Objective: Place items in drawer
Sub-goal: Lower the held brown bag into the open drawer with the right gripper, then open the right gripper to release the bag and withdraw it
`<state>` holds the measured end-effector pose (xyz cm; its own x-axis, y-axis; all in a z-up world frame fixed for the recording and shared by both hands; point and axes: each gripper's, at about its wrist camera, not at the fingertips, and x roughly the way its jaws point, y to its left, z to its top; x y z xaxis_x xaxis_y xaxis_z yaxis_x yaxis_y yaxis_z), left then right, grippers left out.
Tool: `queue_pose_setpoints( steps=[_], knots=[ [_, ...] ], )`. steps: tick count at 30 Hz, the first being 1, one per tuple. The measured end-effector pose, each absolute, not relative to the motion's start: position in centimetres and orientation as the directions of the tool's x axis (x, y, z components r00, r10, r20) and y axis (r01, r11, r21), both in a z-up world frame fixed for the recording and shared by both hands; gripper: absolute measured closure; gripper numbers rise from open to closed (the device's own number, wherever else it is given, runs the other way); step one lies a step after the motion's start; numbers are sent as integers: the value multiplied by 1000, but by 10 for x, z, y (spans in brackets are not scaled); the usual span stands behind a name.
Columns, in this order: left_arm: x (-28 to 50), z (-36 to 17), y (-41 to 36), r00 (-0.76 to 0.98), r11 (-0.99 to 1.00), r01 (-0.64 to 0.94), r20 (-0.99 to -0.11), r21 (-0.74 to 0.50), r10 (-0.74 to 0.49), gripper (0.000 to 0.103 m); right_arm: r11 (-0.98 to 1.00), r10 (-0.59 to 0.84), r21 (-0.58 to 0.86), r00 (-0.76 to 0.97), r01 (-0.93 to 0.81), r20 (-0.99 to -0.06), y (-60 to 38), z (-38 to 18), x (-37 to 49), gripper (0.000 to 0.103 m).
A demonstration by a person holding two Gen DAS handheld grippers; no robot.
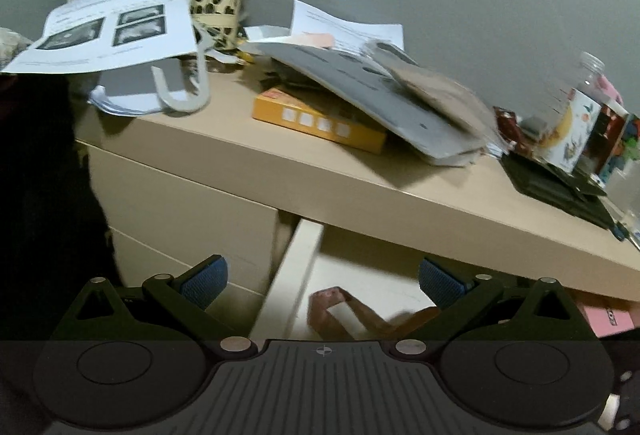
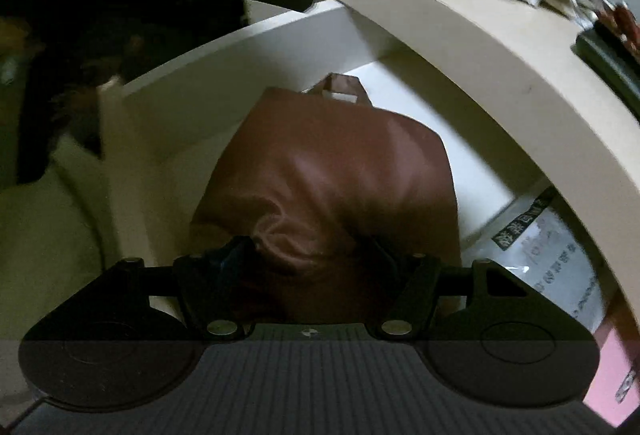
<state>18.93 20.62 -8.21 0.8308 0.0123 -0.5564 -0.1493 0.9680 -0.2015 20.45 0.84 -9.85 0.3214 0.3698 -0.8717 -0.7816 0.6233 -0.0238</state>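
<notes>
A brown leather bag [image 2: 332,171] hangs inside the open white drawer [image 2: 188,83], its strap end pointing toward the back. My right gripper [image 2: 308,255] is shut on the bag's bunched near end. In the left wrist view the bag's strap [image 1: 340,305] shows in the drawer [image 1: 300,259] under the beige top. My left gripper [image 1: 320,283] stands open above the drawer's left wall, with nothing between its blue pads [image 1: 204,281].
The beige dresser top [image 1: 240,139] carries a yellow box [image 1: 320,119], grey folders and papers [image 1: 376,91], a printed sheet [image 1: 116,23], a patterned cup [image 1: 214,11], a bottle and boxes [image 1: 580,131]. A labelled packet [image 2: 556,247] and a pink item [image 2: 612,367] lie in the drawer's right part.
</notes>
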Motion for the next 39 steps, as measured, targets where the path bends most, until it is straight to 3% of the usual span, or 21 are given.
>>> queue_pose_setpoints(
  steps=[7, 11, 18, 20, 28, 35, 39],
  knots=[
    [184, -77, 220, 845, 952, -189, -533, -239, 34, 0, 780, 353, -64, 521, -623, -777, 36, -107, 229, 40],
    [183, -76, 227, 846, 946, -205, -531, -252, 42, 0, 865, 333, -14, 594, -502, -732, 47, -106, 251, 39],
    [183, -76, 226, 843, 953, -219, -533, -208, 77, 0, 875, 306, -79, 671, -478, -675, 75, -118, 270, 37],
    [183, -77, 227, 839, 953, -225, -537, -202, 85, 0, 883, 303, -74, 684, -463, -663, 82, -120, 272, 31],
    [180, -75, 245, 836, 939, -254, -541, -233, 92, 0, 723, 417, -181, 631, -666, -655, 68, -98, 244, 29],
    [183, -79, 218, 792, 985, -63, -609, -159, -48, 0, 491, 486, -292, 536, -821, -691, 23, -97, 205, 26],
    [180, -78, 207, 799, 991, -19, -598, -130, -63, 0, 359, 499, -340, 487, -869, -717, 28, -116, 197, 29]
  ],
)
